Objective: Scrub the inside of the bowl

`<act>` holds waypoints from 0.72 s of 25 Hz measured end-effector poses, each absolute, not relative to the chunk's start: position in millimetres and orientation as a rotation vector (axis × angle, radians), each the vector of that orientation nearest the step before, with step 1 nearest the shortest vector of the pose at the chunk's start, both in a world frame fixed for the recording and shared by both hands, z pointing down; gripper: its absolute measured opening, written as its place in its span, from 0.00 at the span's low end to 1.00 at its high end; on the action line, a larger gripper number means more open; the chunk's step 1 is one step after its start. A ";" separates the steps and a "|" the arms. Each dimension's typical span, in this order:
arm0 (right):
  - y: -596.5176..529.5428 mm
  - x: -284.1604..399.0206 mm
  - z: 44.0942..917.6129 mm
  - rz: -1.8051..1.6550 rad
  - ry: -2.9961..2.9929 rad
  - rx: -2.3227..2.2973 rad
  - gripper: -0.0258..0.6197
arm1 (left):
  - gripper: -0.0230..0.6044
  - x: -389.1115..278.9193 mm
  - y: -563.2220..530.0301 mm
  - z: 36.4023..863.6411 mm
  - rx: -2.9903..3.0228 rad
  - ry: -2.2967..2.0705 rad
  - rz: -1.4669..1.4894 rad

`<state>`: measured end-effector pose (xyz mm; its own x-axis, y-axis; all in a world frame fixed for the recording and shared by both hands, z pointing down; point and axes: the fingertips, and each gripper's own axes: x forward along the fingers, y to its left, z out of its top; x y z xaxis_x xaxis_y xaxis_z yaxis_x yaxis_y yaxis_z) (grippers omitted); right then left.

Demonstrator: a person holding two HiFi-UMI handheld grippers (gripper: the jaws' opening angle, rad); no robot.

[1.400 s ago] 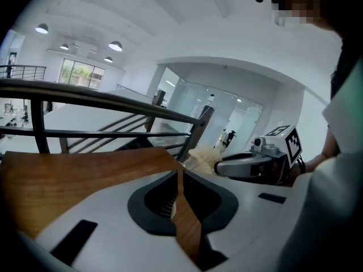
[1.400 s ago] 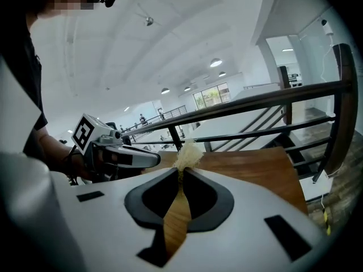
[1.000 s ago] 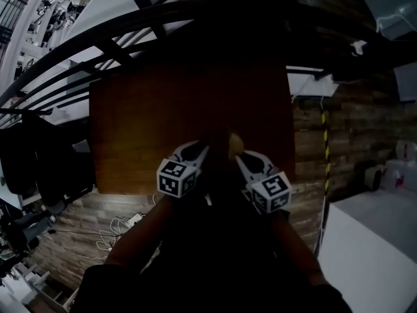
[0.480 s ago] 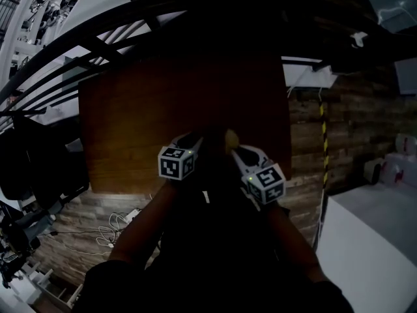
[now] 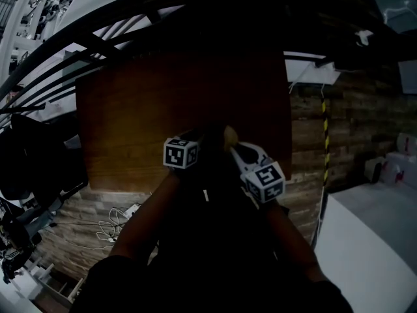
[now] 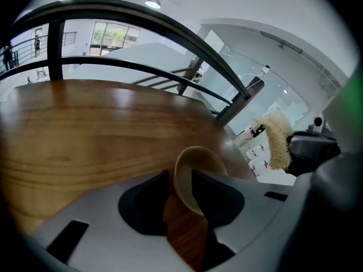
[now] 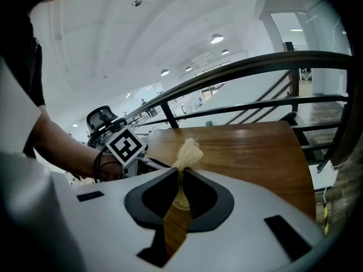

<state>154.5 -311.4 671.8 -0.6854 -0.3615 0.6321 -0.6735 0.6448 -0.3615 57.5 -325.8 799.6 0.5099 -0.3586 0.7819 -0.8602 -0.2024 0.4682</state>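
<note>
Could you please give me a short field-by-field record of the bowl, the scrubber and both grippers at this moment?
surface: wooden table
bowl: tan bowl, its rim between the left gripper's jaws
left gripper: left gripper, jaws opening, bowl wall between them but not clamped
right gripper: right gripper, shut on the scrubber
scrubber: pale fibrous scrubber, head sticking out past the jaw tips
scrubber and bowl: apart, scrubber not inside the bowl
</note>
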 end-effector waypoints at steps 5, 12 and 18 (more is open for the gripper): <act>-317.7 159.7 671.5 0.800 -2.348 0.822 0.10 | 0.21 58.0 -328.1 810.5 1.754 -1.017 0.667; -319.9 160.7 672.6 0.800 -2.343 0.806 0.10 | 0.17 56.3 -329.2 819.8 1.728 -1.031 0.650; -314.7 155.9 676.7 0.784 -2.325 0.797 0.10 | 0.06 51.8 -331.7 821.2 1.762 -1.053 0.660</act>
<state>155.9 -314.7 676.7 -0.6704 -0.3522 0.6531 -0.6757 0.6535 -0.3412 51.8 -331.7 821.2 0.4842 -0.3647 0.7954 -0.8748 -0.1825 0.4488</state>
